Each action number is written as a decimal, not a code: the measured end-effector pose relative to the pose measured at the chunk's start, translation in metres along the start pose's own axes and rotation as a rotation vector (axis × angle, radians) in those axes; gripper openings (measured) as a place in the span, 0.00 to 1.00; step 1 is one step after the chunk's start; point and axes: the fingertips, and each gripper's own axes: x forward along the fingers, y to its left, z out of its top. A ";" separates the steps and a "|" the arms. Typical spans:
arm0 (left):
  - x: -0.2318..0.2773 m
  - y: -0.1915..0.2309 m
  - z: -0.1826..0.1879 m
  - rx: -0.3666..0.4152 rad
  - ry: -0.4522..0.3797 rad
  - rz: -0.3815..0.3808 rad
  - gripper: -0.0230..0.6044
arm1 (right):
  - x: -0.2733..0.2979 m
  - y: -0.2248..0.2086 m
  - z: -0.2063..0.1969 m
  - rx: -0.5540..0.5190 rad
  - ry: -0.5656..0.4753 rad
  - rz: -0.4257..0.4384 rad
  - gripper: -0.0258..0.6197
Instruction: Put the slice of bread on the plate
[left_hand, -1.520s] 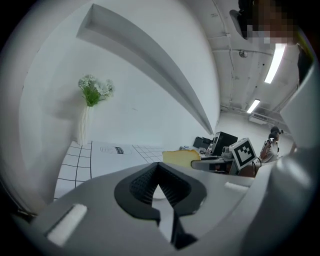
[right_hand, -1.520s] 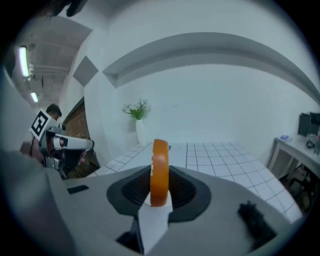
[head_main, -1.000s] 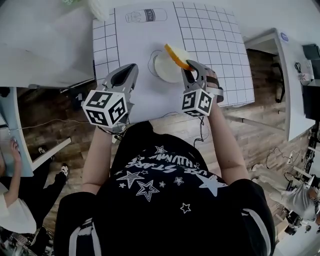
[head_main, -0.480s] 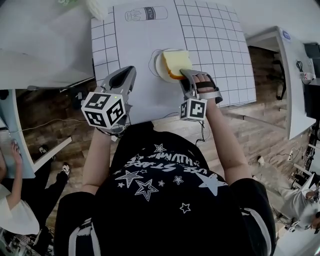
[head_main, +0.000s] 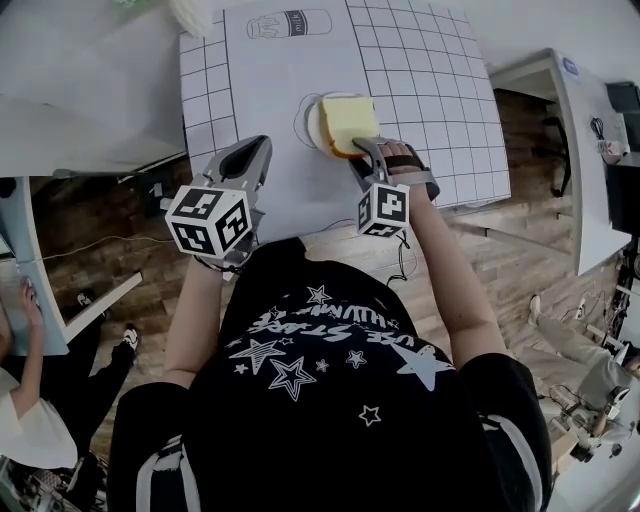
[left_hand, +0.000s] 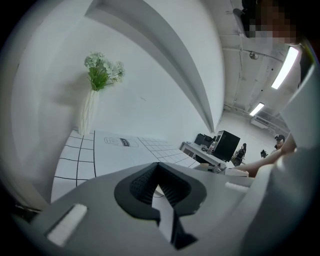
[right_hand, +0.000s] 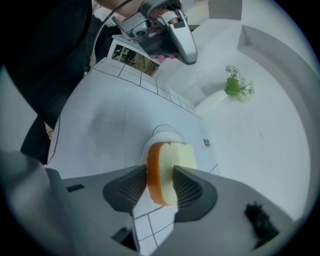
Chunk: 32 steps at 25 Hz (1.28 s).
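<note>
A pale slice of bread (head_main: 348, 122) with an orange crust lies flat on the small white plate (head_main: 314, 128), inside a drawn circle on the gridded table mat. My right gripper (head_main: 362, 152) is at the slice's near edge. Its jaws are opening, with the crust end still between them. In the right gripper view the bread (right_hand: 172, 160) fills the gap between the pads of the right gripper (right_hand: 160, 182), and the plate (right_hand: 162, 134) shows behind it. My left gripper (head_main: 258, 146) hovers left of the plate, shut and empty; in its own view the tips of the left gripper (left_hand: 157, 167) meet.
A white vase of green flowers (left_hand: 92, 112) stands at the far left of the table and also shows as the vase (right_hand: 225, 95). A milk carton outline (head_main: 292, 24) is printed on the mat. The table's near edge (head_main: 330, 232) runs just under both grippers. A desk with monitors (left_hand: 225, 145) lies to the right.
The right gripper has lowered the bread from a tilted hold above the plate to lying flat on it, and its jaws have spread. The left gripper has stayed put.
</note>
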 end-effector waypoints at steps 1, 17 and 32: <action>-0.001 -0.001 0.001 0.001 -0.008 0.001 0.05 | 0.000 0.001 0.000 0.007 -0.002 0.001 0.29; -0.038 -0.047 -0.007 0.038 -0.061 -0.023 0.05 | -0.054 -0.001 0.013 0.247 -0.130 -0.153 0.30; -0.101 -0.100 0.060 0.099 -0.064 0.010 0.05 | -0.211 -0.089 0.086 0.804 -0.576 -0.207 0.29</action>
